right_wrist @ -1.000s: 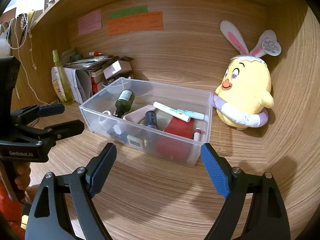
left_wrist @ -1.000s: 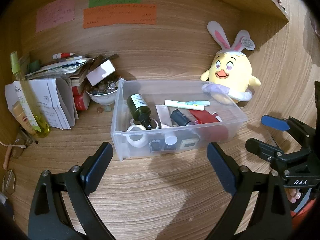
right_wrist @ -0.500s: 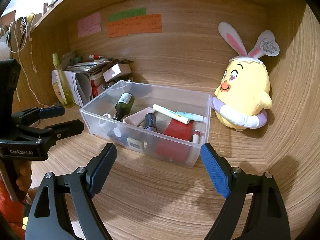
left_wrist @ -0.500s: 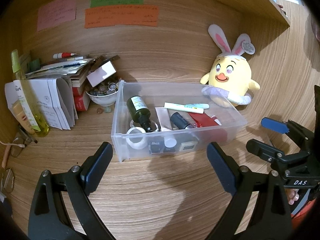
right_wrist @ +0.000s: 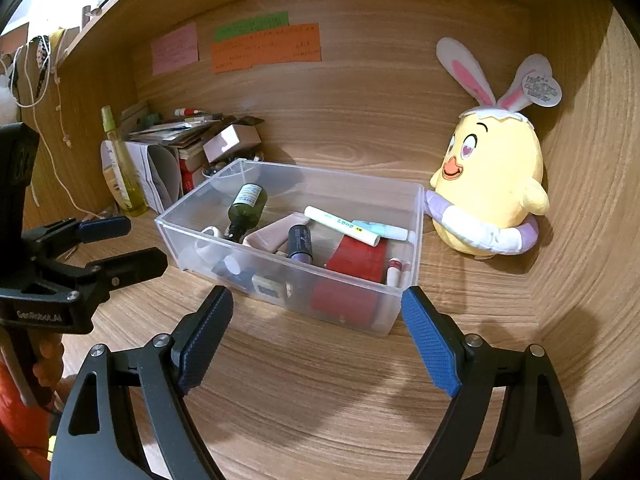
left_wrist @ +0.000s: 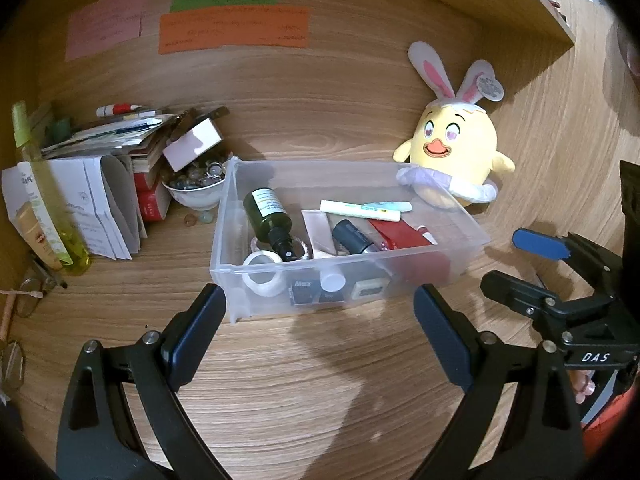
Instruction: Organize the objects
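A clear plastic bin point(left_wrist: 224, 216) point(right_wrist: 340, 184) stands on the wooden desk. It holds a dark green bottle point(left_wrist: 269, 216) point(right_wrist: 246, 204), a white marker point(left_wrist: 360, 211) point(right_wrist: 340, 226), a dark tube point(left_wrist: 352, 236) point(right_wrist: 300, 242), a red booklet point(left_wrist: 400, 232) point(right_wrist: 360, 258), a tape roll point(left_wrist: 262, 276) and other small items. My left gripper point(left_wrist: 318, 294) hovers open just in front of the bin's near wall, nothing between its fingers. My right gripper point(right_wrist: 317, 296) is open too, before the bin's near right corner, and it holds nothing.
A yellow plush chick point(left_wrist: 452, 152) point(right_wrist: 492, 184) with rabbit ears leans at the bin's far right. Left of the bin are a bowl of beads point(left_wrist: 194, 184), stacked papers and books point(left_wrist: 100, 184), a yellow spray bottle point(left_wrist: 44, 208) and glasses point(left_wrist: 28, 292). Wooden walls close the back and right.
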A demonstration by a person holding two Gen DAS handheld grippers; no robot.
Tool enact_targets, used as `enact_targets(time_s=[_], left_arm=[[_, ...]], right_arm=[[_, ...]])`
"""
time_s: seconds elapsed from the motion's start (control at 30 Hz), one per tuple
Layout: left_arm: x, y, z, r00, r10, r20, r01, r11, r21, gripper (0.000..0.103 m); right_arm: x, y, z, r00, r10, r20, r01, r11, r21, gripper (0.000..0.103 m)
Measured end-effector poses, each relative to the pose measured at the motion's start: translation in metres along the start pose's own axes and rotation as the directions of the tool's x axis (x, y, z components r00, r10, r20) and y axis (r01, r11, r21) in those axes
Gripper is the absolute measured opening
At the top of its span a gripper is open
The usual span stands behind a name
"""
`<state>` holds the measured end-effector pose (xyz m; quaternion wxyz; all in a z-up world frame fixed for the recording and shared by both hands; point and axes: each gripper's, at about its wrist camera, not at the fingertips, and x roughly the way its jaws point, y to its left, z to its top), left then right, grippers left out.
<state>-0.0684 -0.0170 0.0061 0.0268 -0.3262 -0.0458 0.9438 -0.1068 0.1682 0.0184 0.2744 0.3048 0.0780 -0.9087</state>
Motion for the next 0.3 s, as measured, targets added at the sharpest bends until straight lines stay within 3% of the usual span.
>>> enact_targets(time_s=[0.3], left_arm=[[0.0015,-0.0045,-0.0005,1.0,-0.013,-0.005,0.013,1.0,0.021,0.096]], right_arm=[[0.0087,-0.0032,-0.0013,1.0,0.009,-0.019,-0.008,1.0,0.02,0.084]])
